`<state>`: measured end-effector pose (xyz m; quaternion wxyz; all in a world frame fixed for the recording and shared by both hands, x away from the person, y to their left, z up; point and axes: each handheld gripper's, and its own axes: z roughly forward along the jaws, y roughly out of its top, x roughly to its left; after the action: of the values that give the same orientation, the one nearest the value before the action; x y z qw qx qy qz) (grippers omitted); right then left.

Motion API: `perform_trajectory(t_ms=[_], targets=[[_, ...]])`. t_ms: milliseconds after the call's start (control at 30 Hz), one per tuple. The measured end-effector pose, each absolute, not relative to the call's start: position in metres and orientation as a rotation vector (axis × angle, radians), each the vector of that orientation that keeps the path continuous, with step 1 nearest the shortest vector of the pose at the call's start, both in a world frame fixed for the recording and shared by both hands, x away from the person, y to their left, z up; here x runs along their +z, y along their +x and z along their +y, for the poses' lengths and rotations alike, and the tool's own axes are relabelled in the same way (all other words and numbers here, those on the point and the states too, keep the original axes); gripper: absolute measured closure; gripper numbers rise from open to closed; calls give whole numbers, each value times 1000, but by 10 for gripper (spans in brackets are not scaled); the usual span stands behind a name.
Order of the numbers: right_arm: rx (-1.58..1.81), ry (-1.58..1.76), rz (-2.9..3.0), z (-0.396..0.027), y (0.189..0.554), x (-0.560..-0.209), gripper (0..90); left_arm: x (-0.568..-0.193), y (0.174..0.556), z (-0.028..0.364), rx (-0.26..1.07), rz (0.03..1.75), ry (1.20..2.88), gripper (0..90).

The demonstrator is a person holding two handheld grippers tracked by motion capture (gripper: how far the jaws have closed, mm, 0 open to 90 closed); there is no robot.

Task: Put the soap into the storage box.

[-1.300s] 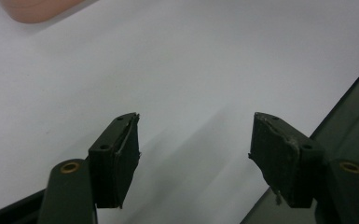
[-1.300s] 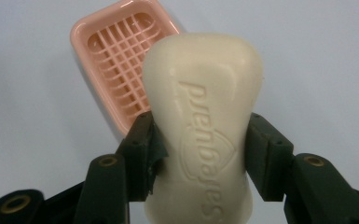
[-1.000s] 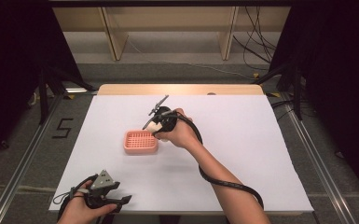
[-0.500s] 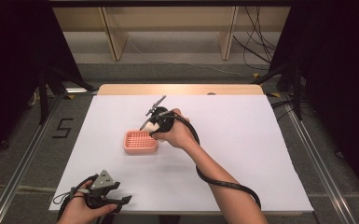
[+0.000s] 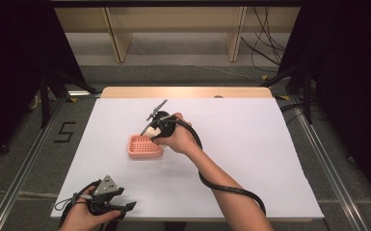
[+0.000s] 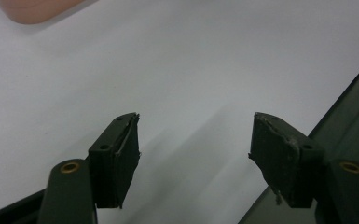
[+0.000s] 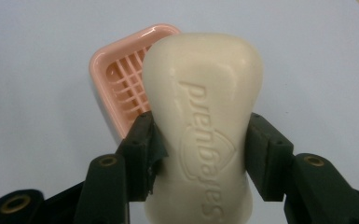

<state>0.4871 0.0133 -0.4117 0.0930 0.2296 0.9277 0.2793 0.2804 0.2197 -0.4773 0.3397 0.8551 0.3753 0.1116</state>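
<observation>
My right gripper (image 7: 200,154) is shut on a cream bar of soap (image 7: 203,126) with embossed lettering, its jaws pressing on both long sides. Behind and below the soap lies a pink soap dish (image 7: 121,79) with a slotted grid floor. In the high view the right gripper (image 5: 150,131) hangs just above the far right edge of the pink dish (image 5: 144,147), the soap (image 5: 152,130) pale between its jaws. My left gripper (image 5: 125,208) rests at the table's near left corner, and its jaws (image 6: 193,161) stand open with nothing between them.
A white sheet (image 5: 250,144) covers the table, whose wooden far edge (image 5: 188,92) shows beyond it. The right gripper's black cable (image 5: 231,190) trails along the forearm. Wooden shelving (image 5: 173,29) stands behind the table. The table's near edge (image 6: 345,116) runs past the left gripper's right jaw.
The right gripper with the soap has shifted slightly toward the pink dish. The left gripper has stayed where it was.
</observation>
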Motion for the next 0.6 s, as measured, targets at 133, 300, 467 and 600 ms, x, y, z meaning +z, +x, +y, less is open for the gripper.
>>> perform_trajectory(t_ms=[133,300,467,600], targets=[[828,684,2759,17,486,-412,505,-477,280,220,290,976,2227,323],[827,657,2768,22,487,-412,505,-477,280,220,279,972,2220,323],[826,660,2775,26,488,-414,505,-477,280,221,280,970,2220,323],[820,653,2776,28,488,-415,505,-477,280,221,279,969,2220,323]])
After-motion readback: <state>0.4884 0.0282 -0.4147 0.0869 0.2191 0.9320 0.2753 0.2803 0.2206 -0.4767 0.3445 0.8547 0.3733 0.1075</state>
